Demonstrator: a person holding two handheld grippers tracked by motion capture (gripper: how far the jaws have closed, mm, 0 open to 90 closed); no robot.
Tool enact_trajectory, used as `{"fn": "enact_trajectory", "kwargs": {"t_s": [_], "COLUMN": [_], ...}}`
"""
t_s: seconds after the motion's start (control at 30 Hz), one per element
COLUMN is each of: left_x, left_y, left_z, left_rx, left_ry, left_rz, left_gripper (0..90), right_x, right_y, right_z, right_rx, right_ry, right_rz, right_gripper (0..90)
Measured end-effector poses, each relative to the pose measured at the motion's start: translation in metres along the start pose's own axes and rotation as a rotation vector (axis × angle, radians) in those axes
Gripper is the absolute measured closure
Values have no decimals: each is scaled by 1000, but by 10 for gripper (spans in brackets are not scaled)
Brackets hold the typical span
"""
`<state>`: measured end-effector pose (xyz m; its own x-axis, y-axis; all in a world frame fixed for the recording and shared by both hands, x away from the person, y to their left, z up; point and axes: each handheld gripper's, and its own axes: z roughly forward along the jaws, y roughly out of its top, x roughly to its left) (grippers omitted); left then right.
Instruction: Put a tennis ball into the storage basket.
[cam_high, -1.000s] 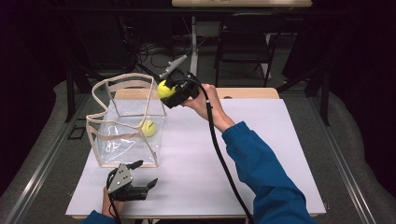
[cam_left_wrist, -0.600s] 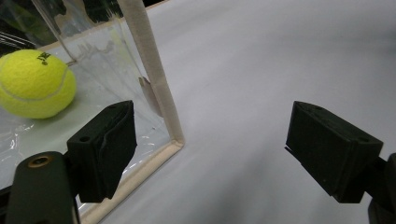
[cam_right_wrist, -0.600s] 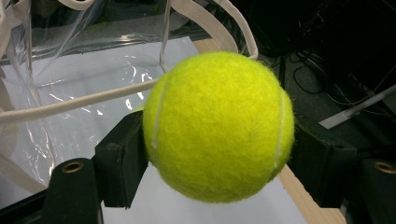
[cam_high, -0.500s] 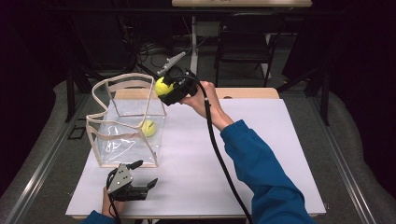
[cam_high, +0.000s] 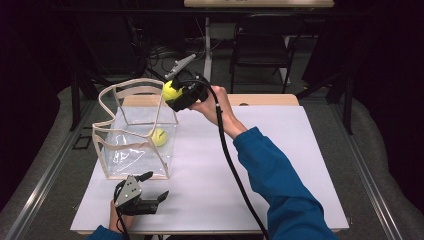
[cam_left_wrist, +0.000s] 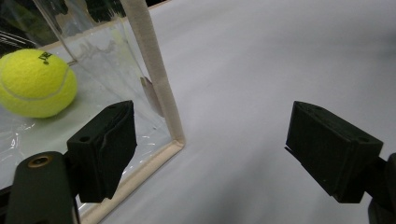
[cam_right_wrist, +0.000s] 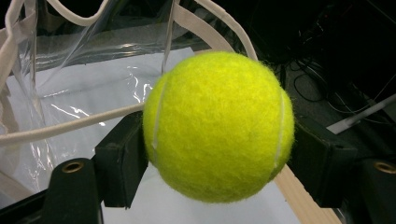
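Note:
My right gripper (cam_high: 174, 92) is shut on a yellow tennis ball (cam_high: 171, 90), held in the air at the top right rim of a clear plastic bag (cam_high: 131, 145) with cream trim. In the right gripper view that ball (cam_right_wrist: 218, 127) sits squeezed between both black pads, with the bag's opening (cam_right_wrist: 84, 56) behind it. A second tennis ball (cam_high: 159, 136) lies inside the bag on its floor. My left gripper (cam_high: 154, 187) rests low on the white table near the bag's front corner, open with nothing between its jaws. The left gripper view shows the inner ball (cam_left_wrist: 36, 83) through the bag's wall.
The white table (cam_high: 280, 165) has free room to the right of the bag. A wooden strip (cam_high: 265, 100) runs along its far edge. Chairs and stands (cam_high: 260, 50) sit in the dark behind. The right gripper's black cable (cam_high: 235, 170) hangs across the table.
The right gripper has carried its ball slightly left, toward the bag's rim. The left gripper has stayed put.

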<state>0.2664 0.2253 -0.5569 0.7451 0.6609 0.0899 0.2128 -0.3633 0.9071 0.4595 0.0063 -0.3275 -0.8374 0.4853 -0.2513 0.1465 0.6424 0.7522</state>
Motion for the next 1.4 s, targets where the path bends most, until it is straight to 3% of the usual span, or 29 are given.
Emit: {"fn": "enact_trajectory", "kwargs": {"t_s": [0.3,0.6,1.03,1.4], "left_x": [-3,-1,-1,-1], "left_y": [1,1,1,1], "left_z": [-1,1,0,0], "left_rx": [-1,-1,-7,-7], "left_ry": [4,3,3,4], "left_rz": [8,3,4,4], "left_gripper": [162,161,161,161], "right_x": [2,5,8,5], "right_y": [2,17,27,32], "right_z": [-4,-14,-13,0], "right_rx": [-4,-19,-24,-22], "right_ry": [-9,-14,-18,-13], "right_rz": [2,-23,-28,-8], "right_gripper": [260,261,261,261]}}
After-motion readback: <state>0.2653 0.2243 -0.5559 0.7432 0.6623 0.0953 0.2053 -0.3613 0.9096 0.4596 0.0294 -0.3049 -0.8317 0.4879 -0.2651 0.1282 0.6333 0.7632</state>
